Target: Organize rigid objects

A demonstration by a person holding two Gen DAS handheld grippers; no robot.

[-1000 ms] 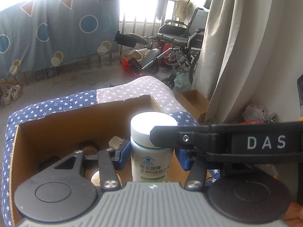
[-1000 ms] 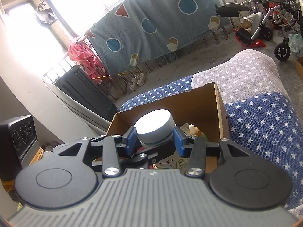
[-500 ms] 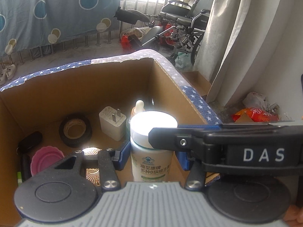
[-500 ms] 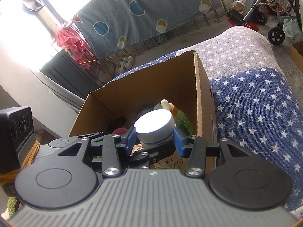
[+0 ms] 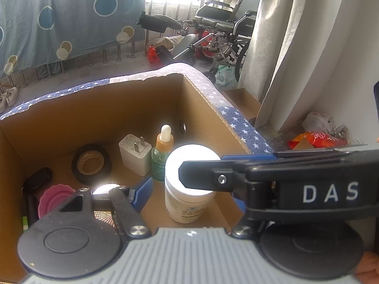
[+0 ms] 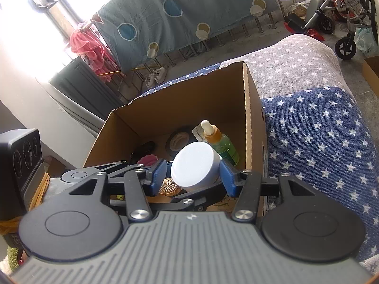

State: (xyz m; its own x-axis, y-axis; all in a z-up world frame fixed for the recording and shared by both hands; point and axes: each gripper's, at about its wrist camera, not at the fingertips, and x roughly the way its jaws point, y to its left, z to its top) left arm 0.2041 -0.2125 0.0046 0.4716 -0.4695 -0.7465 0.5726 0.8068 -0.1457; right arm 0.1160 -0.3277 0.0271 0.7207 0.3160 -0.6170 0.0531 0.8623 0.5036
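Observation:
A white pill bottle [image 5: 189,203] with a white cap [image 6: 194,165] stands upright on the floor of a cardboard box [image 5: 118,118], near its right wall. My left gripper [image 5: 190,196] straddles the bottle's body, and its jaws are opening; the left blue pad [image 5: 142,191] stands clear of the bottle. My right gripper [image 6: 193,176] straddles the cap. Its jaws are opening too, with a gap showing at its left pad [image 6: 158,175]. The right gripper's black finger [image 5: 272,179] crosses the left wrist view and hides the left gripper's other pad.
Inside the box [image 6: 177,108] are a green dropper bottle [image 5: 162,156], a white charger plug [image 5: 135,153], a black tape roll [image 5: 91,163], a pink lid [image 5: 55,198] and an amber glass dish [image 6: 169,187]. The box sits on a star-patterned sofa [image 6: 319,142]. A curtain [image 5: 284,47] hangs at the right.
Both grippers came down into the box with the bottle held between them. Both sets of jaws have since spread off it, and the bottle now stands by itself on the box floor.

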